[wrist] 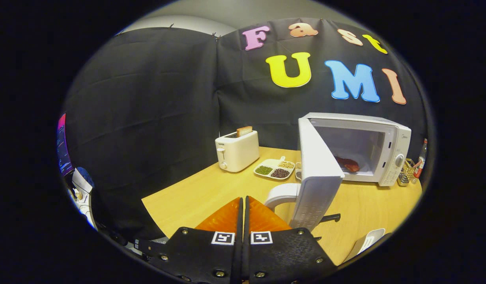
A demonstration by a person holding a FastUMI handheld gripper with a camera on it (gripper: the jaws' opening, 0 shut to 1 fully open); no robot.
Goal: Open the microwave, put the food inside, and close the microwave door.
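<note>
A white microwave (385, 157) stands on the wooden table (203, 189), beyond the fingers and to their right. Its door (318, 173) hangs wide open, swung out toward me, with its curved white handle (281, 196) just ahead of the right finger. Red food (348, 164) lies on the floor inside the microwave's chamber. My gripper (243, 203) is shut with nothing between its fingers, the tips pressed together just left of the door handle and not touching it.
A white toaster (237, 150) with a slice of bread (244, 131) in it stands beyond the fingers. A divided white dish (274, 169) of beans and grains lies beside it. A wire rack with small bottles (410, 171) sits right of the microwave. A white object (369, 240) lies near the table's front edge.
</note>
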